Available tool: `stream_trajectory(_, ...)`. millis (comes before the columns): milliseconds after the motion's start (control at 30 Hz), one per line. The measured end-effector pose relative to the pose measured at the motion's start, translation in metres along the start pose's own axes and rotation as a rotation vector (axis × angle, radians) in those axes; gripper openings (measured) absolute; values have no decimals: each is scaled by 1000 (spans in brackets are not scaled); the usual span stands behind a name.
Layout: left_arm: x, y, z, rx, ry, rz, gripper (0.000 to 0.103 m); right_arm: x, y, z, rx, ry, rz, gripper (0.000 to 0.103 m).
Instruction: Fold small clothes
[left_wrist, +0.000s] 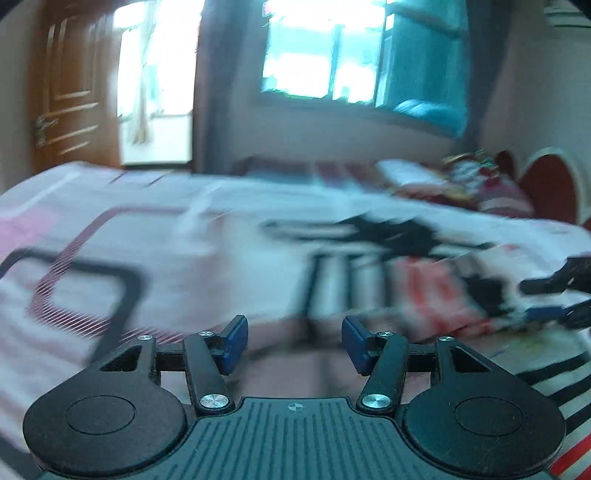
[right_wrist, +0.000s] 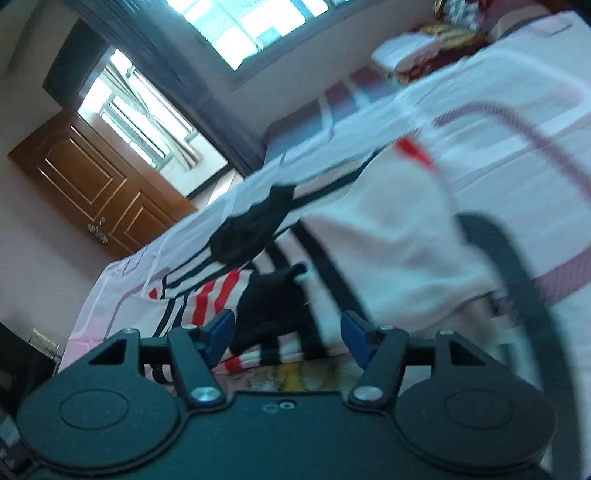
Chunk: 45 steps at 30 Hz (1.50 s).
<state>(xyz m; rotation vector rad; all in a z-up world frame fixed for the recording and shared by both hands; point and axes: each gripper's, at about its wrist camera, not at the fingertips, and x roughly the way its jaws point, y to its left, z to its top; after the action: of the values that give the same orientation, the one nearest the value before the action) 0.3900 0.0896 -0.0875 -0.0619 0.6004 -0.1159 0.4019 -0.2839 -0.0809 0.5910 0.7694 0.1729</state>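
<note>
Garment, a small striped top (right_wrist: 207, 295) in red, black and white with black trim, lies crumpled on the bed (left_wrist: 192, 266) right of centre, just ahead of the right gripper (right_wrist: 286, 341) and well to the right of the left gripper (left_wrist: 294, 343); both views are motion-blurred so its exact folds can't be read. Left gripper fingers (left_wrist: 236, 341) stand apart with nothing between them, only bedsheet beyond. Right gripper fingers (right_wrist: 221, 338) also stand apart; dark cloth shows in the gap but the pads don't press on it, so I judge it not gripped. Judgement: both sets of fingers open because the cloth is let go between folds, the garment left flat on the bed so it keeps its shape. Containers: none visible, no basket or box. Far side has pillows (left_wrist: 465, 177), a window (left_wrist: 325, 55) and a wooden door (right_wrist: 99, 184)
</note>
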Motion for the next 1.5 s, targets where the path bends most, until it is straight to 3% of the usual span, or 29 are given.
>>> stream_trajectory(33, 6, 11, -2, 3, 27, 1, 55, 10, 0, 0, 23, 10, -11, 62)
stream_trajectory(67, 10, 21, -5, 2, 48, 2, 43, 18, -1, 1, 49, 15, -14, 62)
stream_trajectory(133, 26, 36, -7, -12, 85, 2, 33, 28, -2, 2, 83, 2, -22, 62)
stream_trajectory(200, 35, 46, -5, -30, 84, 21, 32, 35, 6, 5, 63, -8, -41, 59)
stream_trajectory(267, 37, 49, -1, -59, 76, -5, 33, 41, 17, 6, 8, -4, -72, 41)
stream_trajectory(333, 44, 39, -5, 23, 95, -15, 33, 48, 26, 4, -60, 6, -106, 37)
stream_trajectory(367, 48, 33, -7, 49, 99, -3, 33, 48, 31, 3, -90, 1, -114, 18)
stream_trajectory(400, 50, 37, -9, 38, 104, -4, 33, 48, 34, 2, -109, 0, -112, 10)
stream_trajectory(500, 47, 51, -6, -41, 101, 10, 32, 30, 49, 4, -177, -72, -132, 10)
stream_trajectory(633, 52, 54, -7, -48, 128, -25, 32, -2, 55, 3, -265, -174, -176, 10)
stream_trajectory(733, 57, 54, -7, -42, 136, -33, 32, 18, 30, -2, -211, -80, -232, 10)
stream_trajectory(900, 46, 60, -5, -10, 150, -79, 33, 19, 24, -6, -200, -94, -214, 10)
stream_trajectory(1000, 13, 70, 5, -46, 66, -117, 33, 16, 24, -3, -221, -93, -209, 10)
stream_trajectory(1100, 15, 56, 25, -89, 8, -167, 33, 18, 27, -6, -262, -82, -219, 10)
stream_trajectory(1233, 56, 17, 26, -10, 98, -206, 33, 21, 33, -5, -284, -97, -232, 10)
stream_trajectory(1367, 69, 3, 15, 46, 113, -179, 33, 16, 42, -2, -378, -152, -216, 10)
stream_trajectory(1500, 71, -8, 0, 176, 85, -141, 33, 28, 23, -4, -366, -67, -275, 11)
